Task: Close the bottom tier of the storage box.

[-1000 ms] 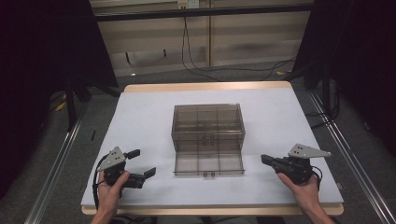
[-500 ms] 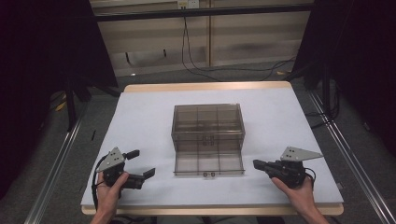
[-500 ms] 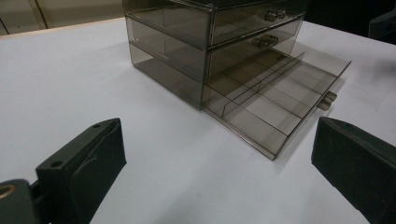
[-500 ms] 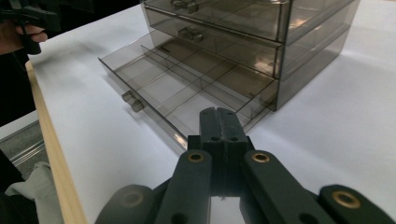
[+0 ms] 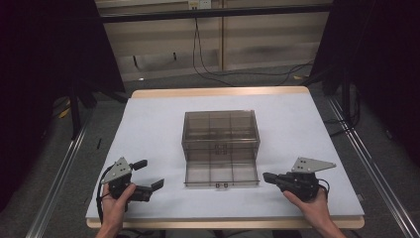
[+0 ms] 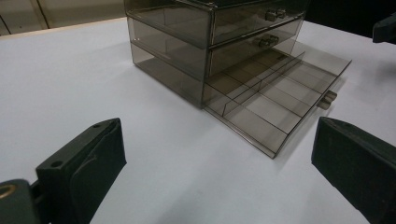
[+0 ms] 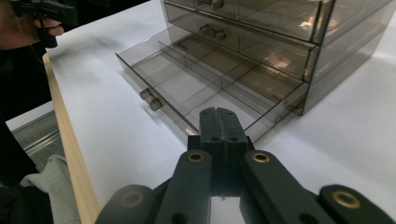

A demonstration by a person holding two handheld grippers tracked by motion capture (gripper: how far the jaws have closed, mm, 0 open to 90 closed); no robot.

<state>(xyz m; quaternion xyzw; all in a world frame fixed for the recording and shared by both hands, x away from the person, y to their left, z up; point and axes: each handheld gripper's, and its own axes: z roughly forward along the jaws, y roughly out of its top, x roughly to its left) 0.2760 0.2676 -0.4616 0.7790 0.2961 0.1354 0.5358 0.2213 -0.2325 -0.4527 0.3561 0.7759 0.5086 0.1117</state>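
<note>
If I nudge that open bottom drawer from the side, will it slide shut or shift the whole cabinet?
The drawer looks like thin clear plastic and empty, so probably light. A sideways push would likely skid the cabinet on the smooth table; pushing the knobs straight in should close it.

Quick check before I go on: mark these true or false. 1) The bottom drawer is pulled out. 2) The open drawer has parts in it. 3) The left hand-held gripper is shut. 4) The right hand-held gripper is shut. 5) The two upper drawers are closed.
1) True: the bottom drawer of the drawer cabinet is pulled out.
2) False: its compartments look empty.
3) False: the left hand-held gripper is open, jaws wide apart.
4) True: the right hand-held gripper is shut, holding nothing.
5) True: the upper drawers are pushed in.
</note>
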